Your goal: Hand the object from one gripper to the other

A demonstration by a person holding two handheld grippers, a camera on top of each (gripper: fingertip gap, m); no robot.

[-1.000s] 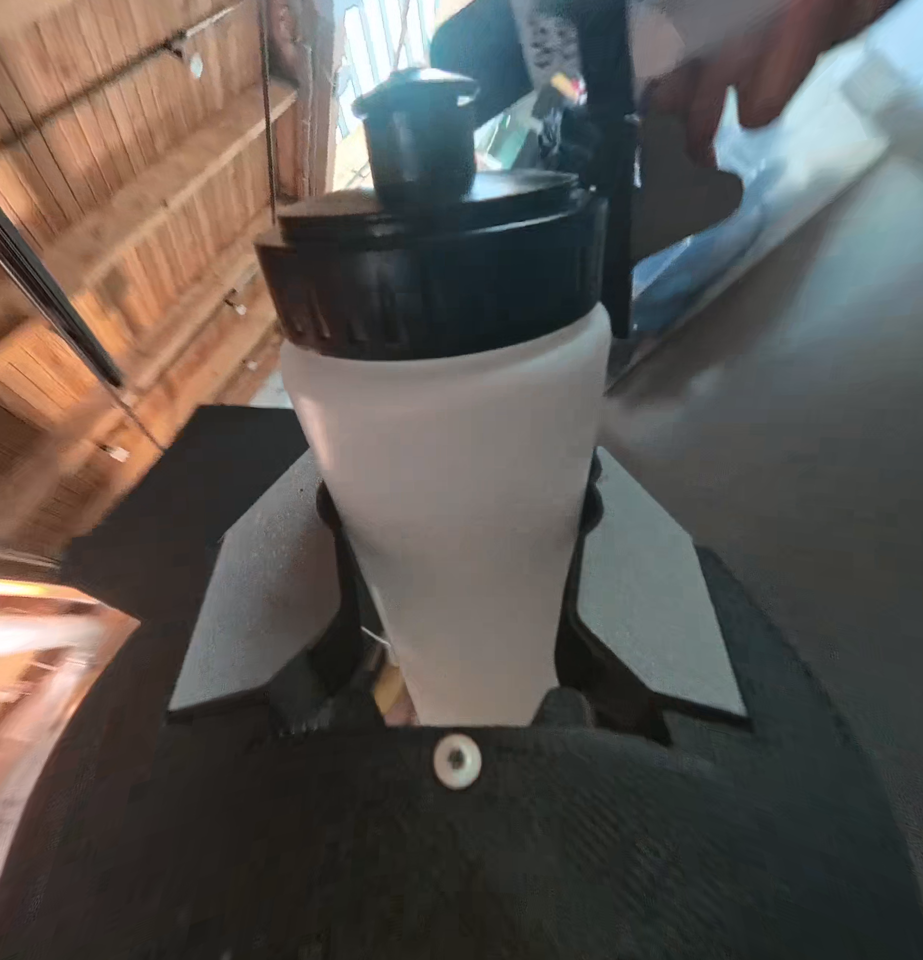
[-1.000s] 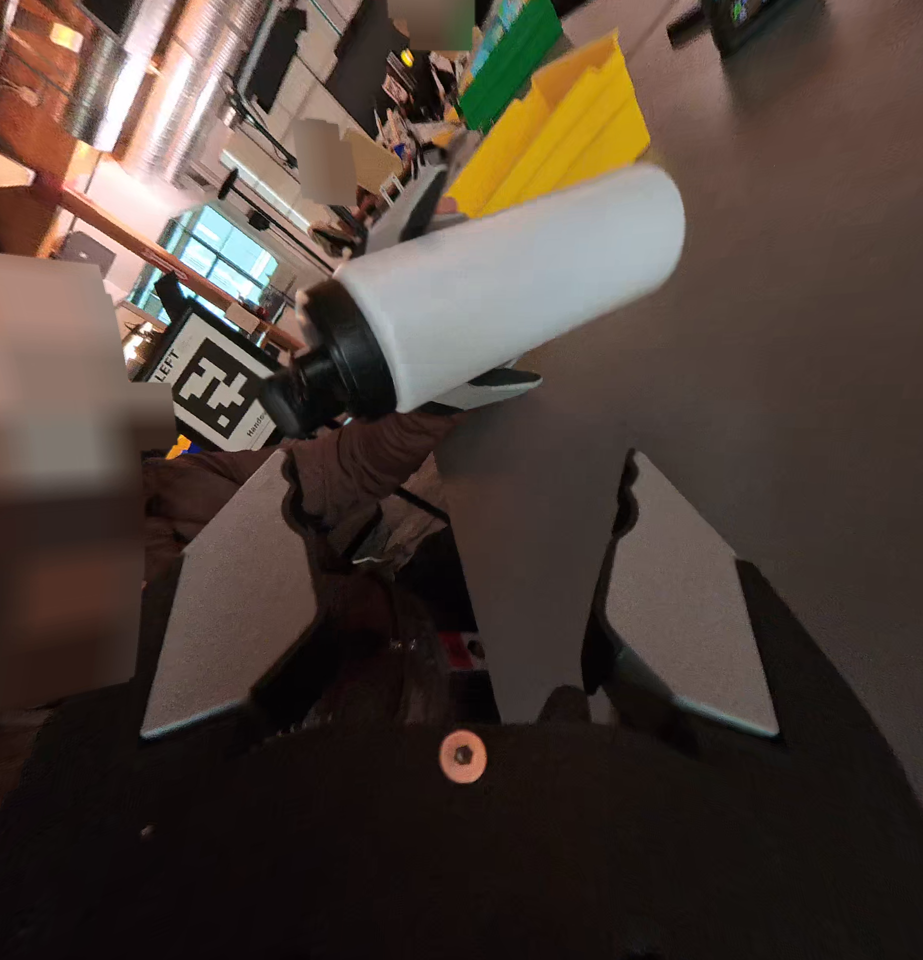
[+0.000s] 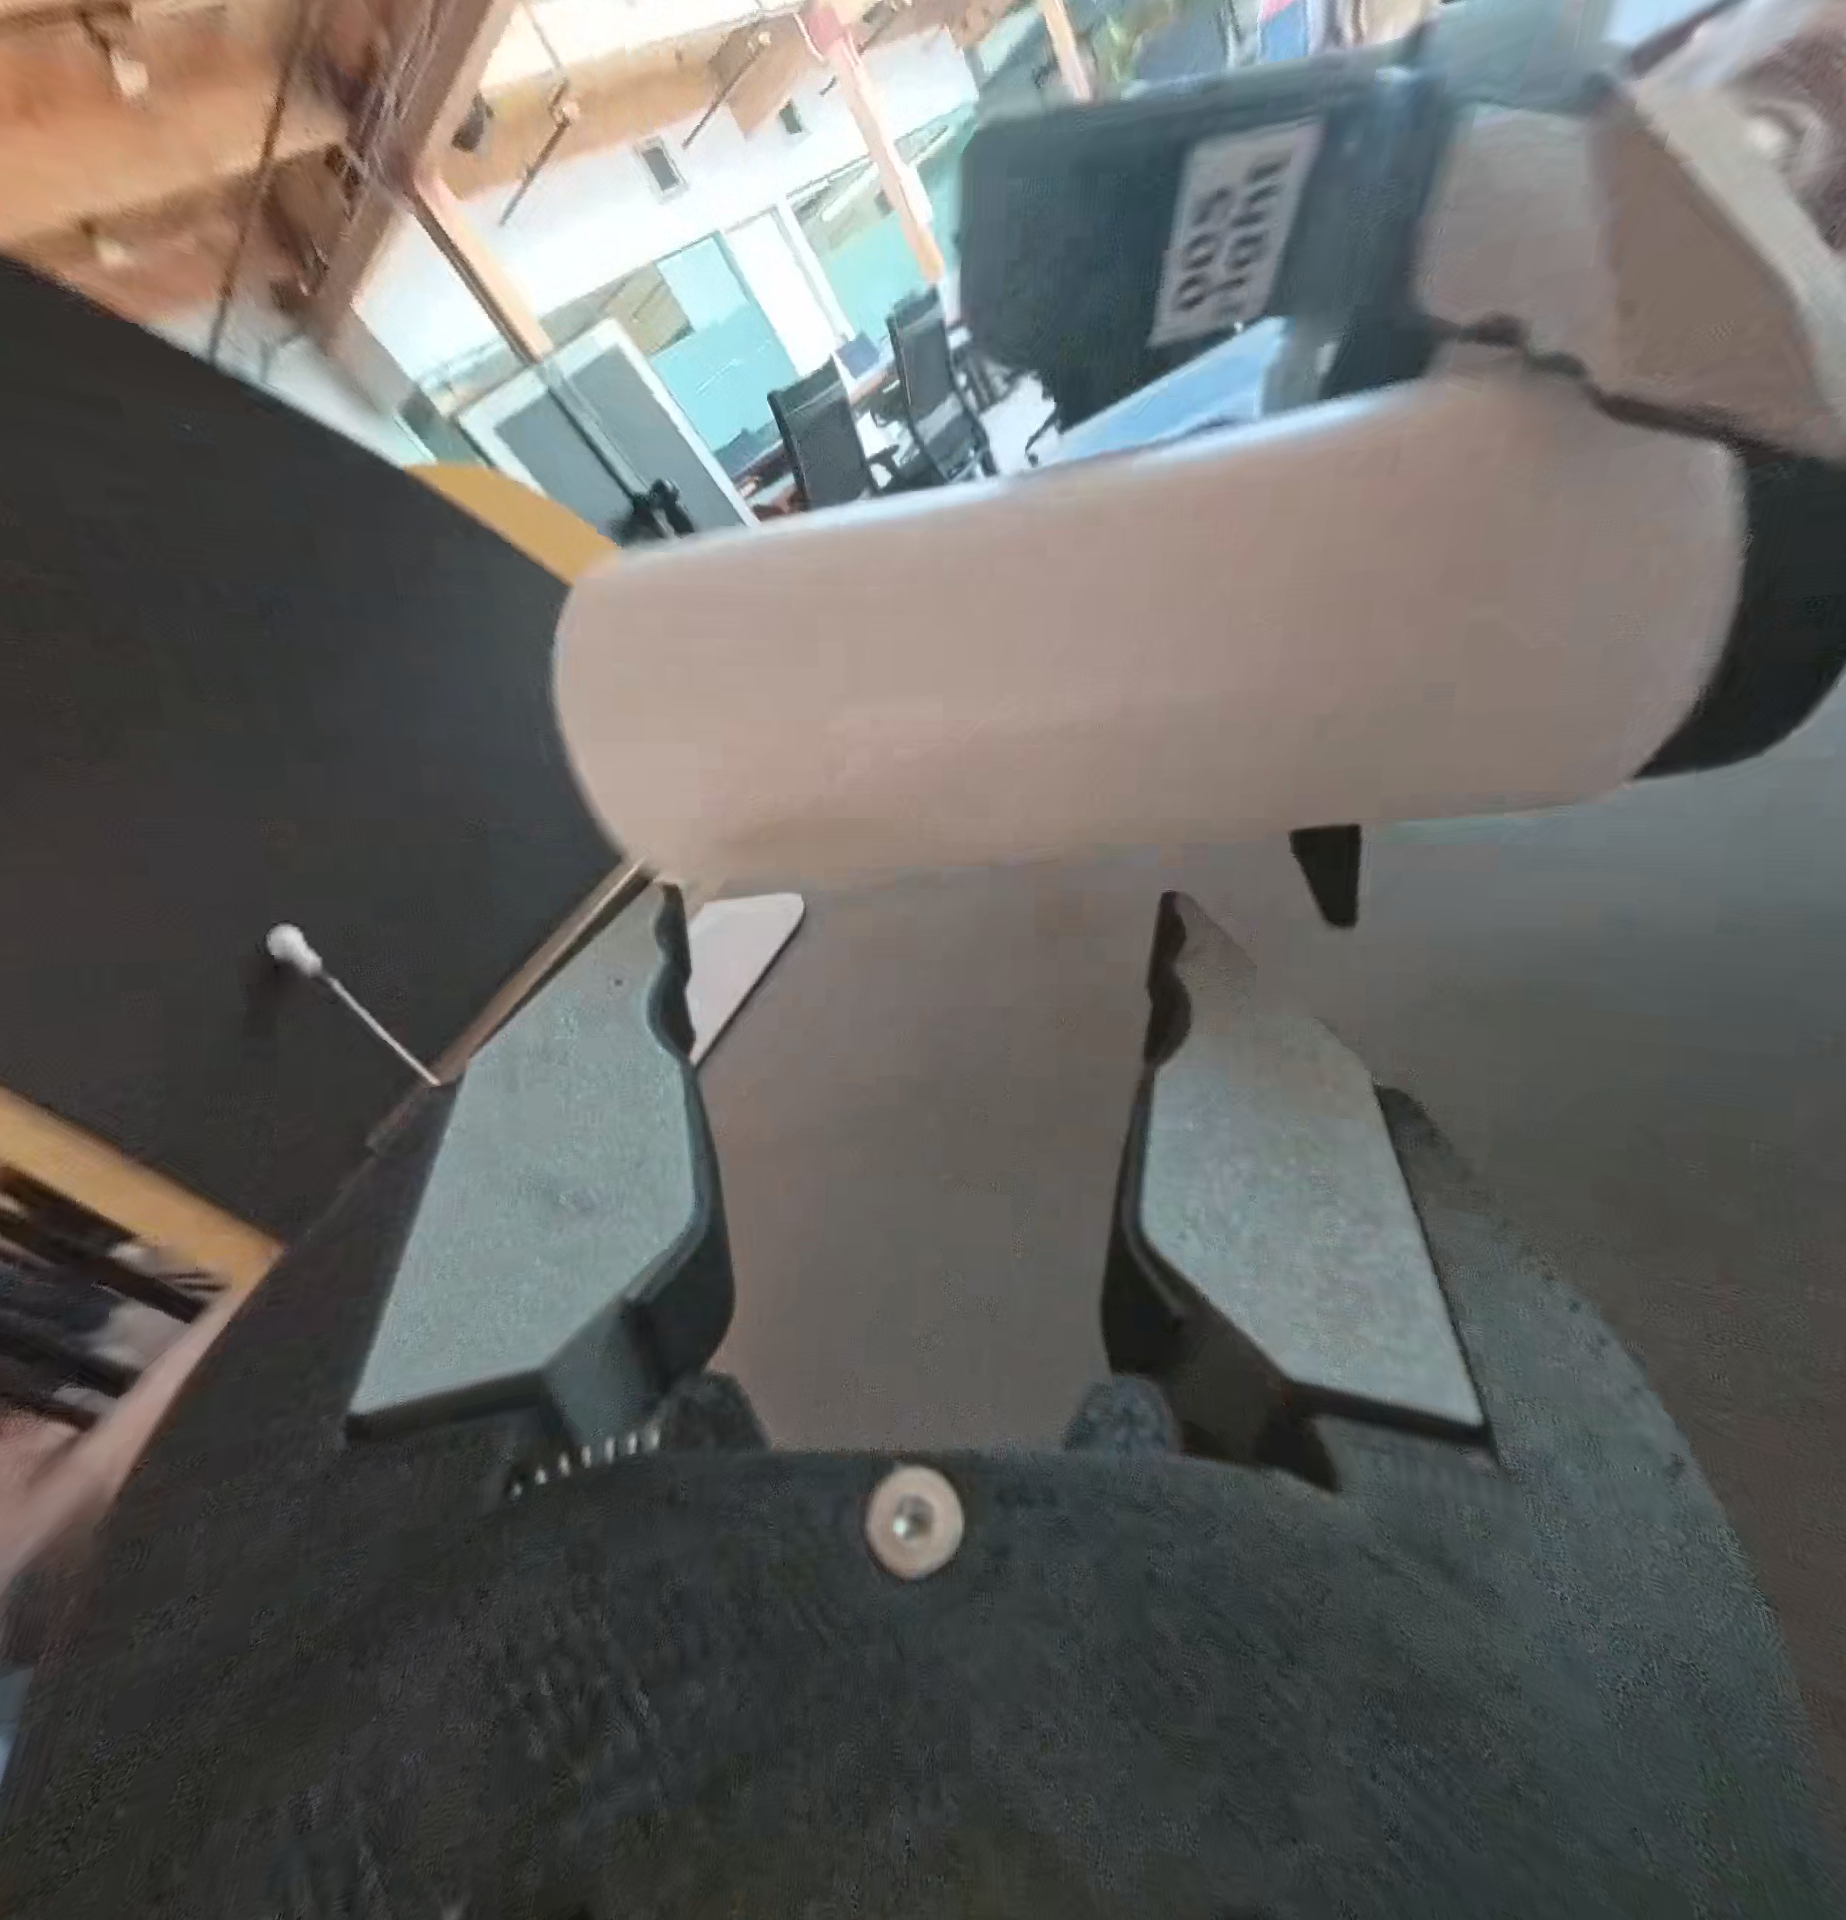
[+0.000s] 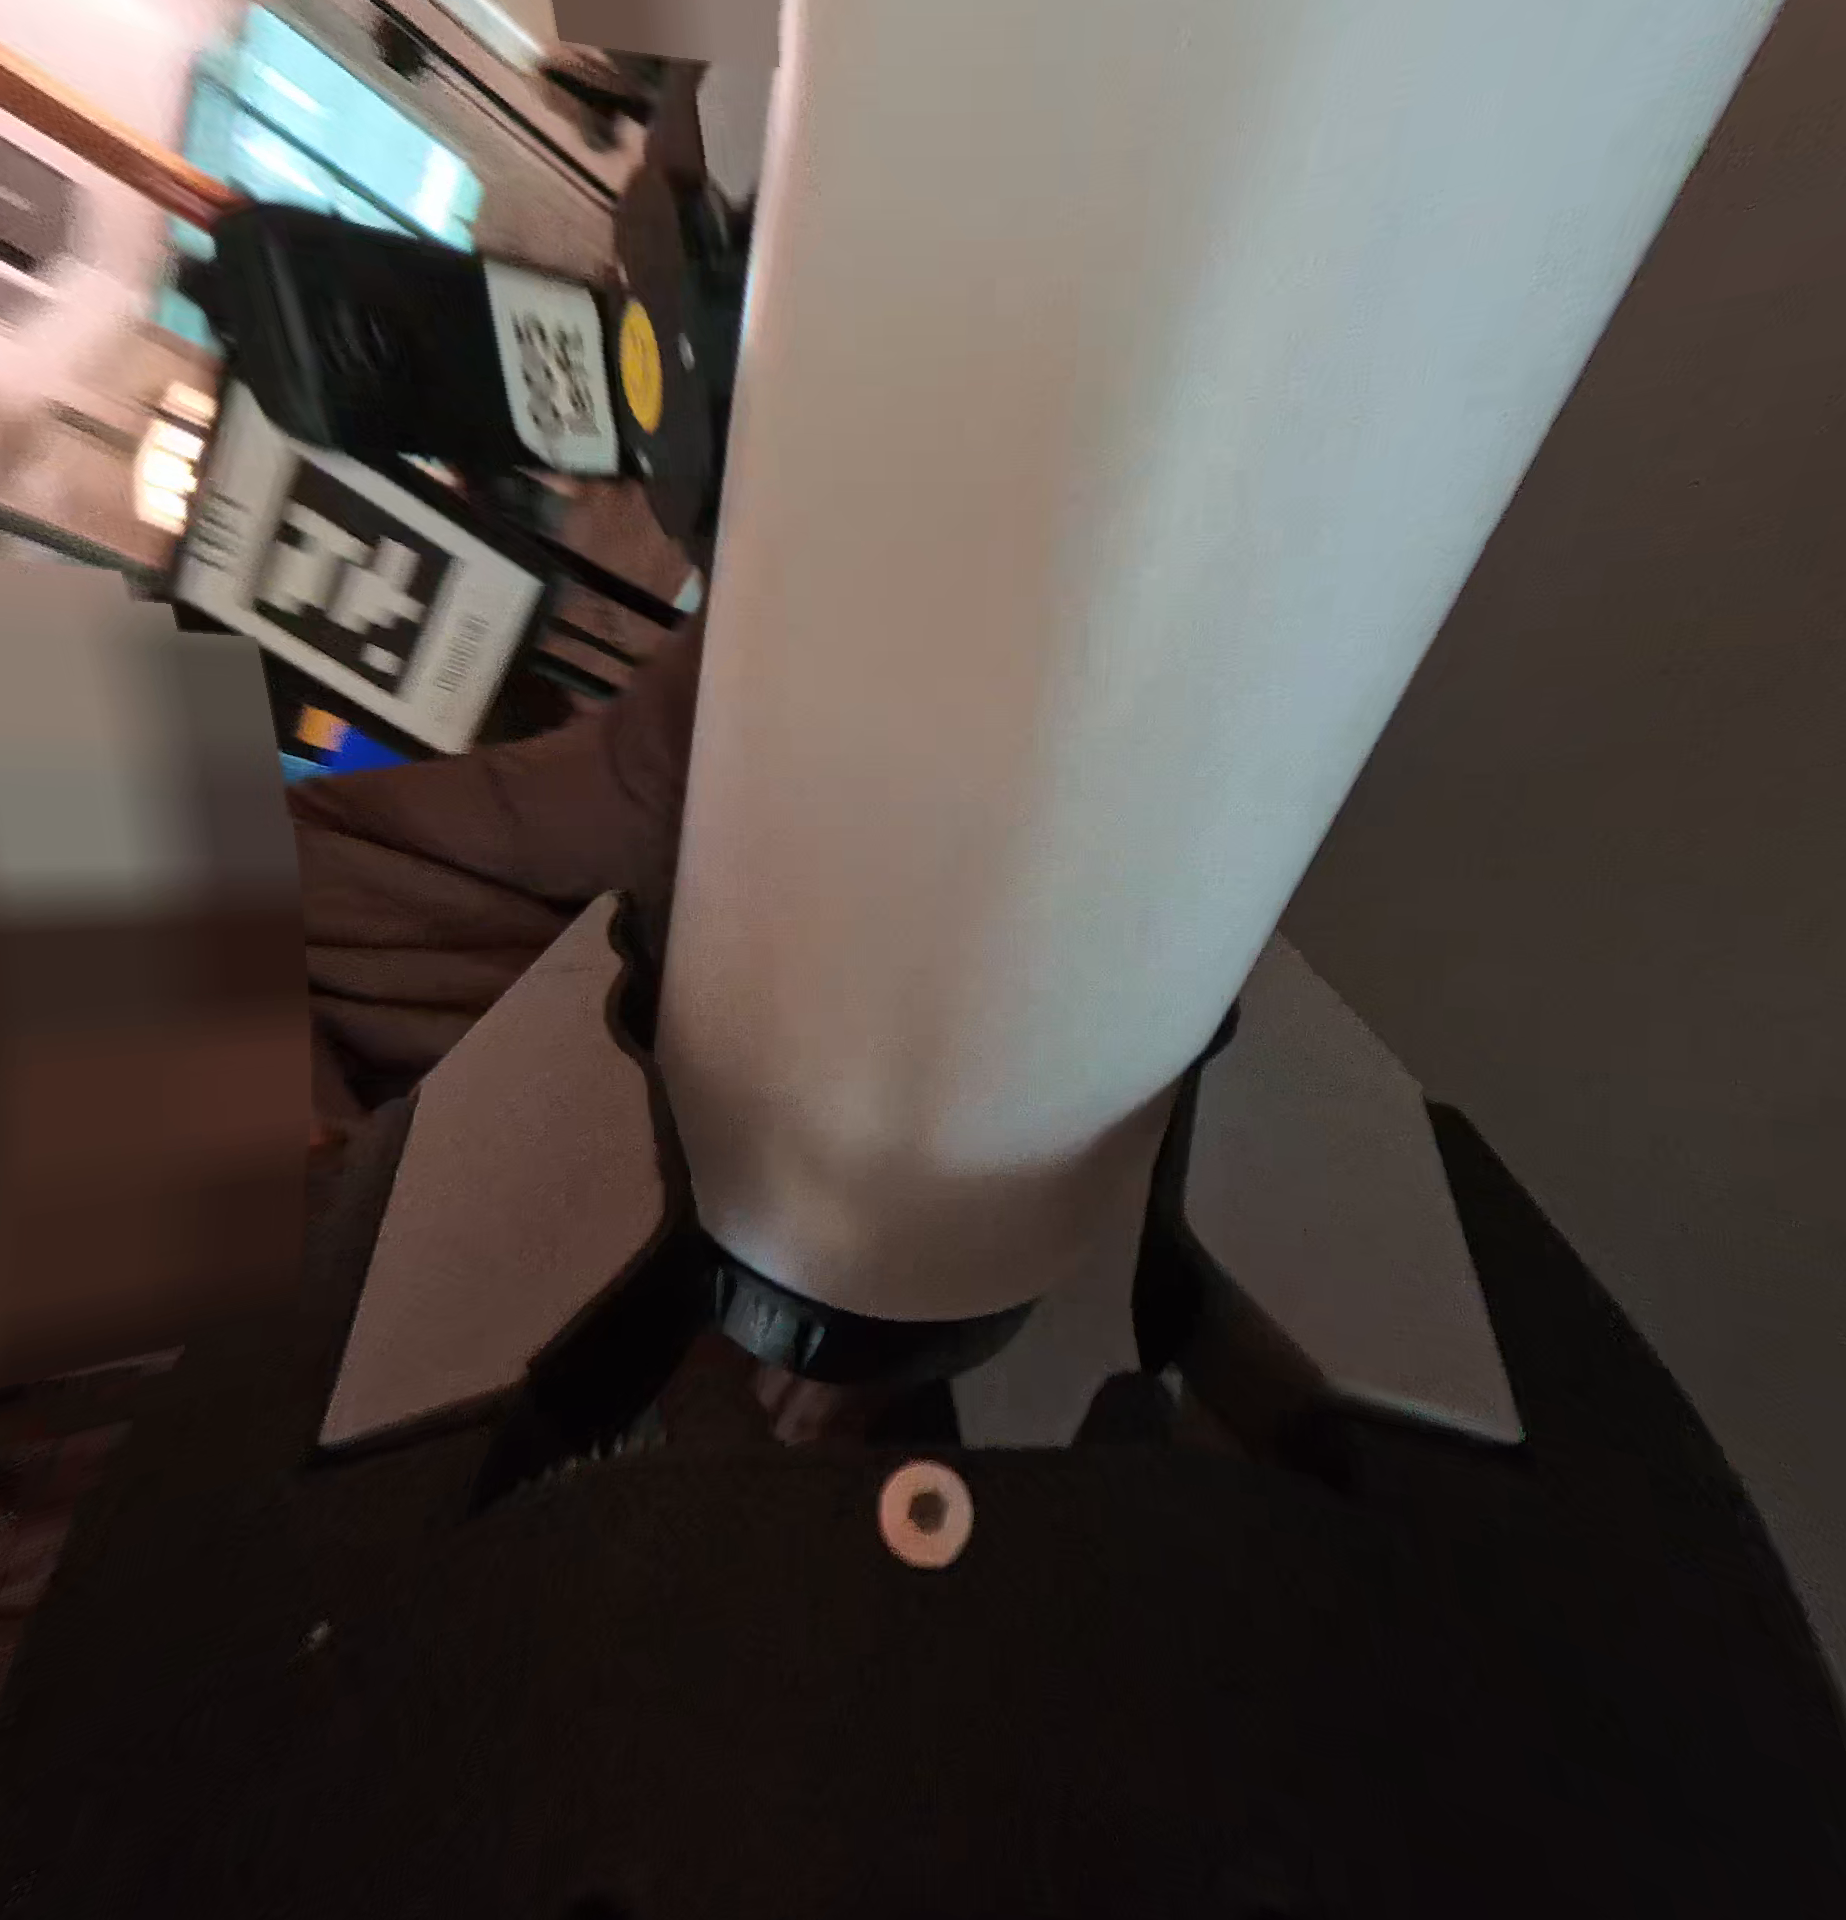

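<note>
R tool [image 4: 929, 1091] was clamped on the white bottle [image 4: 1054, 623] near its black cap [image 4: 857, 1340], cap end twd the tool body, bottle held off the dark bench [image 4: 1677, 623]. L tool [image 3: 919, 997] was released, nothing btwn its fingers; bottle lay crosswise just past its tips.

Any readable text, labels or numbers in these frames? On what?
Code tag on black housing, left wrist view: blurred, unreadable.
Code label and yellow sticker, right wrist view: blurred.
Marker card: edge print unreadable.
On the white bottle: no print visible.
</note>
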